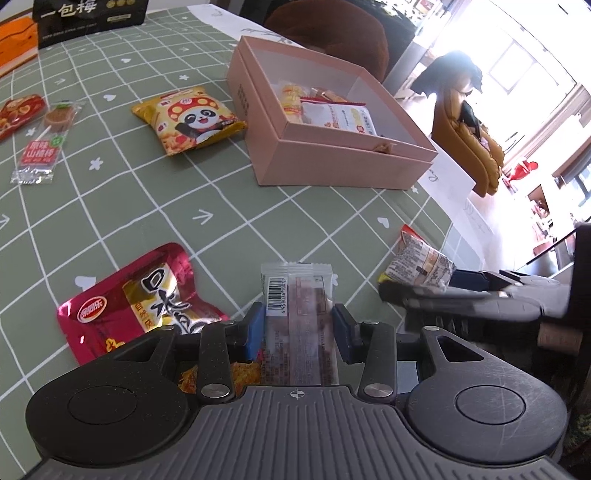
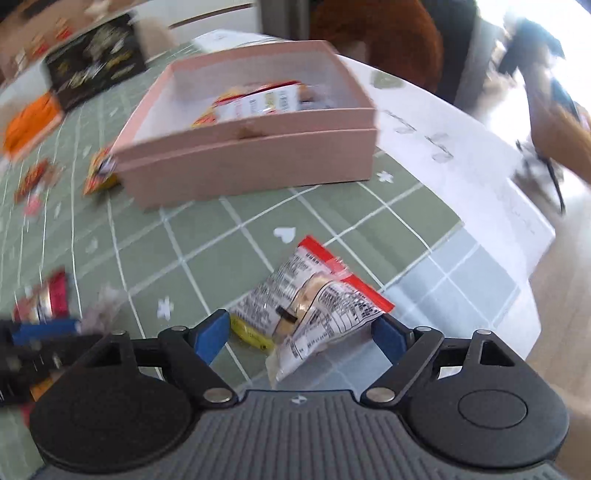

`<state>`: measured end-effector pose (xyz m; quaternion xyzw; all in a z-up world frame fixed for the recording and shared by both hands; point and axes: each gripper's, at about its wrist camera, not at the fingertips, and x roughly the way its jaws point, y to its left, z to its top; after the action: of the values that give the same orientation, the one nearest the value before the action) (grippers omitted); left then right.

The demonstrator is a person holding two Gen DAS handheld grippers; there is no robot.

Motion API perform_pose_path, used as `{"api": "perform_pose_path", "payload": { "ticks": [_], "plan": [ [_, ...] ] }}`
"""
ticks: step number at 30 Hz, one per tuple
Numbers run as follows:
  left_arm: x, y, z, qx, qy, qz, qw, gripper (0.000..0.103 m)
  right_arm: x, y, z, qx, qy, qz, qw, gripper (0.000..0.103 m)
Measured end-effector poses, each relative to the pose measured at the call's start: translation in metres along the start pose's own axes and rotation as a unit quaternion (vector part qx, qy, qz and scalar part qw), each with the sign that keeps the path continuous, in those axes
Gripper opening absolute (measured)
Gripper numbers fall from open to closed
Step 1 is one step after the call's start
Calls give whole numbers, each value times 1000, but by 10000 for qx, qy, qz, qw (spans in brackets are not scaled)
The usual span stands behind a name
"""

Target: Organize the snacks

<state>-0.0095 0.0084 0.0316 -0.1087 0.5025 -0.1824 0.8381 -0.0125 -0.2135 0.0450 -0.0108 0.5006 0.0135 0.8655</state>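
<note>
Left gripper (image 1: pixel 298 326) clamped on bar packet (image 1: pixel 297 321); right gripper (image 2: pixel 301 338) open around cracker packet (image 2: pixel 314 306), near pink box (image 2: pixel 251 162).

Bright window (image 1: pixel 524 62); mustard chair (image 1: pixel 469 144); green grid tablecloth (image 1: pixel 184 192).

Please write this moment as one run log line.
left gripper: jaws shut on barcode snack bar | right gripper: jaws open around red-edged packet | pink box: partly filled

I see a green grid-patterned cloth (image 1: pixel 229 206) on the surface, white paper sheets (image 2: pixel 461 162), a brown chair (image 1: pixel 332 26) behind.
</note>
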Motion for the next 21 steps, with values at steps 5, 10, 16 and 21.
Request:
{"api": "perform_pose_path", "payload": {
  "ticks": [5, 10, 16, 21],
  "plan": [
    [0, 2, -1, -93, 24, -9, 10000, 45, -12, -3, -19, -705, -278, 147, 9970, 85],
    [0, -1, 0, -69, 25, -24, 10000, 45, -15, -30, -24, -701, -91, 394, 9967, 85],
    [0, -4, -1, -18, 33, -27, 10000, 45, -17, -51, -18, 46, 115, 560, 9984, 85],
    [-2, -1, -2, -70, -10, -4, 10000, 45, -11, -30, -8, 403, 65, 558, 9976, 85]
  ]
}}
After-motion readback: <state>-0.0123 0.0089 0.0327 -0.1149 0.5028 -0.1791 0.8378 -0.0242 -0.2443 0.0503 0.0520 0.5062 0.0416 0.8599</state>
